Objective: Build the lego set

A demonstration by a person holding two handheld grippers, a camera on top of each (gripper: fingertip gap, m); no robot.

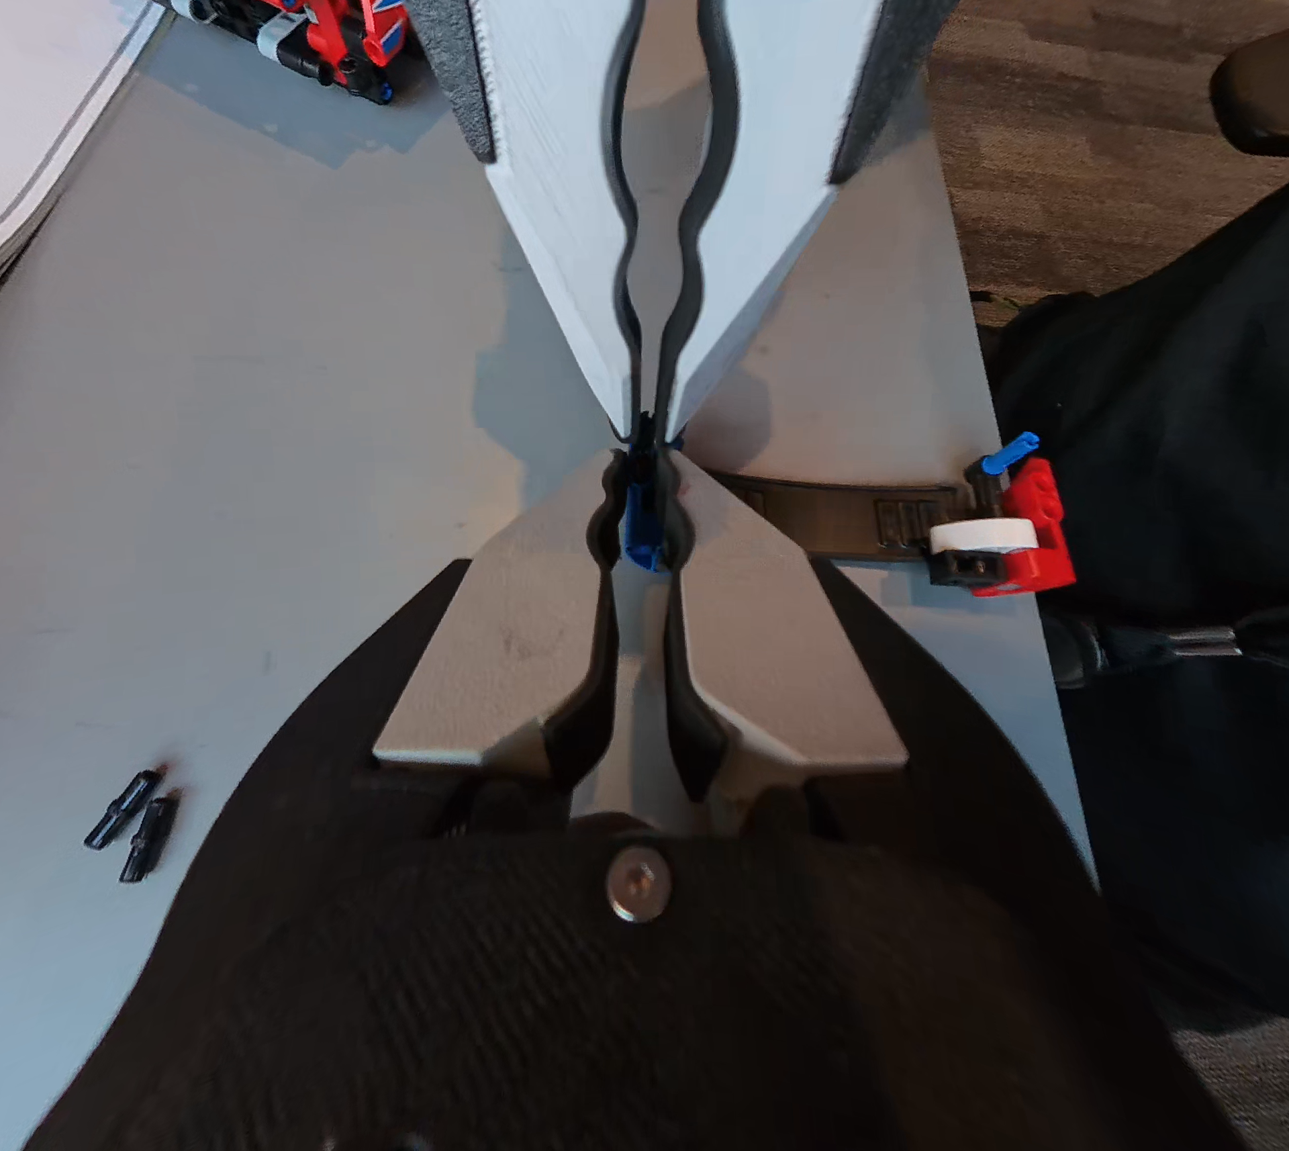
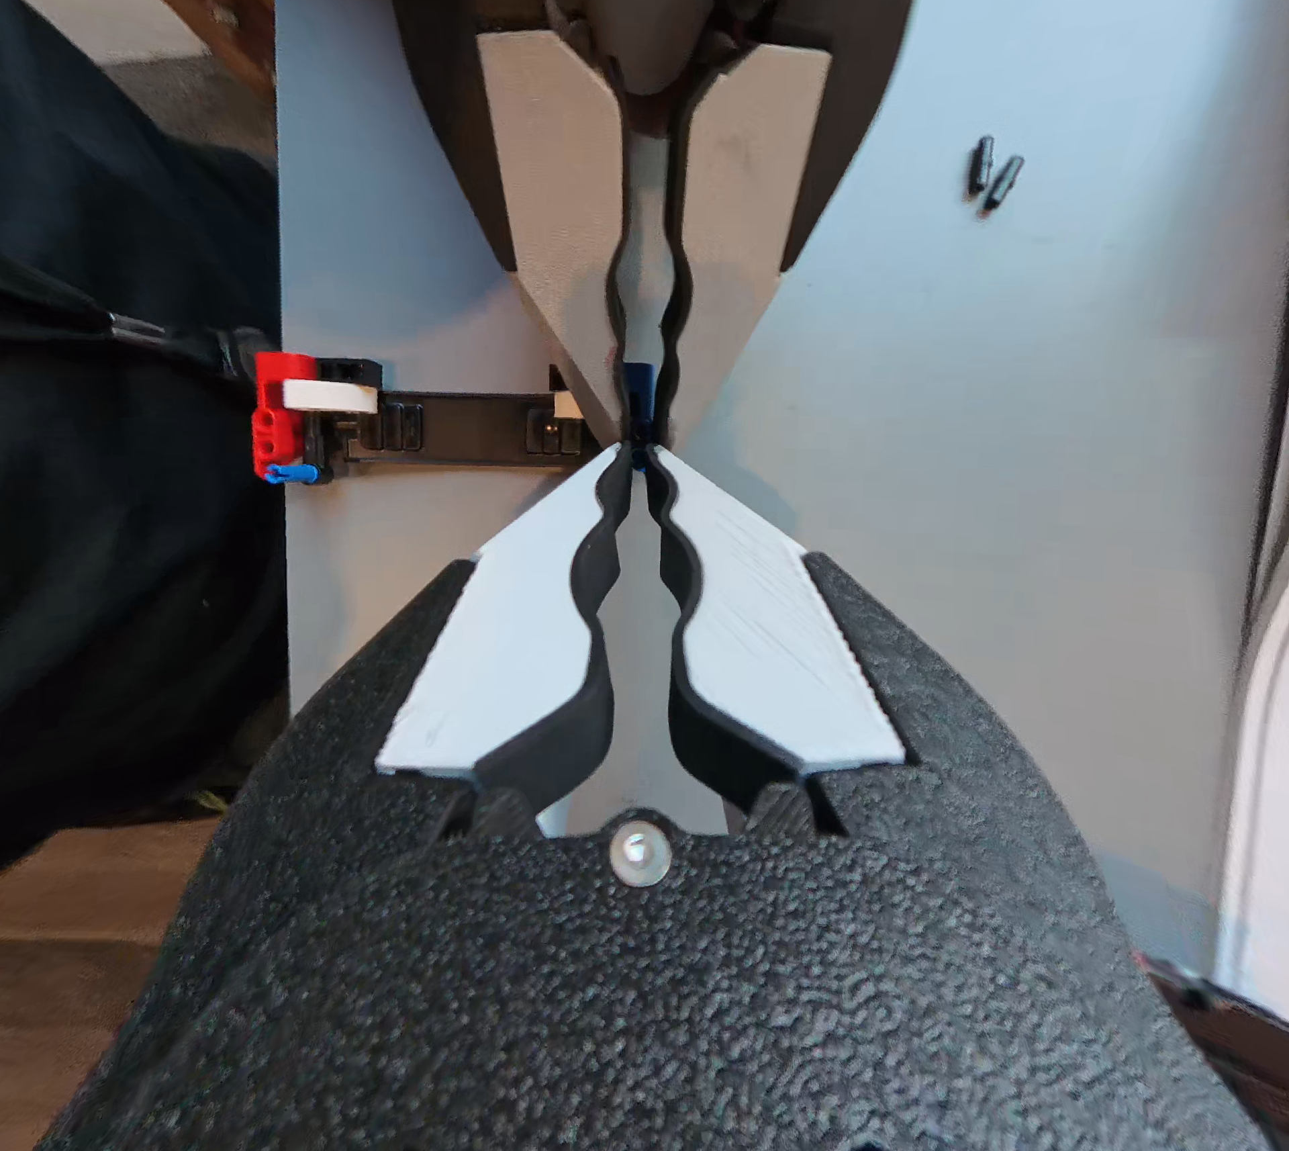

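While both grippers' jaws clench one blue pin (image 1: 643,521), tips meeting, its middle stays hidden.

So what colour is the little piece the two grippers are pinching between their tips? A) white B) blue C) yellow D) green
B: the left gripper and the right gripper meet tip to tip over the grey table, and a small blue piece shows between the fingers.

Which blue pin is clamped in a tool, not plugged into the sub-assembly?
The blue pin between the left tool tips; the other blue pin sticks out of the black-and-red sub-assembly.
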